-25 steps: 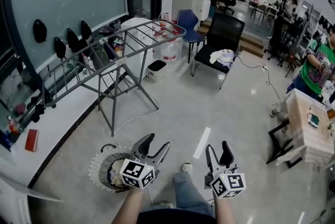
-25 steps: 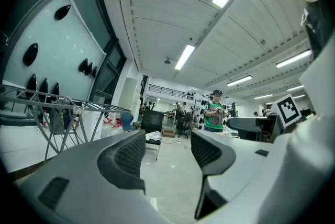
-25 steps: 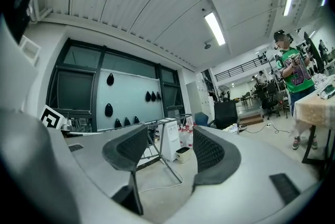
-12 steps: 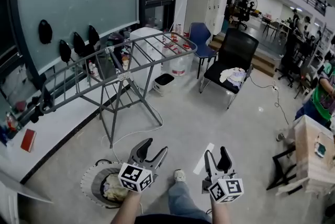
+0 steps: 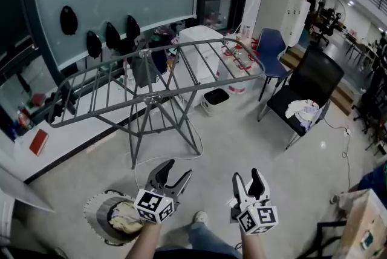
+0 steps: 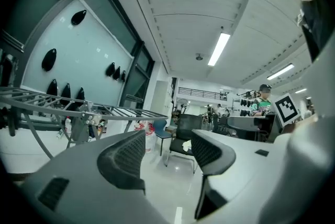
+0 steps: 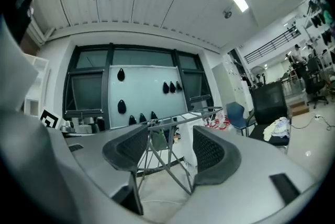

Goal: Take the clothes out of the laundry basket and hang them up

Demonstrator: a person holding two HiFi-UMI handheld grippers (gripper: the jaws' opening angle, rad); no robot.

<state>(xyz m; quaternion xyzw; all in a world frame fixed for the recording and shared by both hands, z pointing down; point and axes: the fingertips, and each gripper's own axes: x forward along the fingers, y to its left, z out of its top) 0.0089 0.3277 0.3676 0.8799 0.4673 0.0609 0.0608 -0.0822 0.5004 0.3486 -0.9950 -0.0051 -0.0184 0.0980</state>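
Left gripper [image 5: 177, 168] and right gripper [image 5: 247, 175] are up at bottom centre of the head view, jaws spread on both, nothing between them. The laundry basket [image 5: 95, 208] sits lower left with the clothes [image 5: 126, 222] bundled inside. The drying rack [image 5: 151, 79] spans mid-frame above.

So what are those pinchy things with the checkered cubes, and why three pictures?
A person holds two clamp tools: the left gripper and the right gripper. The cubes are part of them. The wide picture comes from a camera on the person's head, looking down. The other two come from small cameras riding on each gripper, looking along its jaws. Both grippers are open and hold nothing. On the floor sits a laundry basket with clothes inside, near a grey drying rack.
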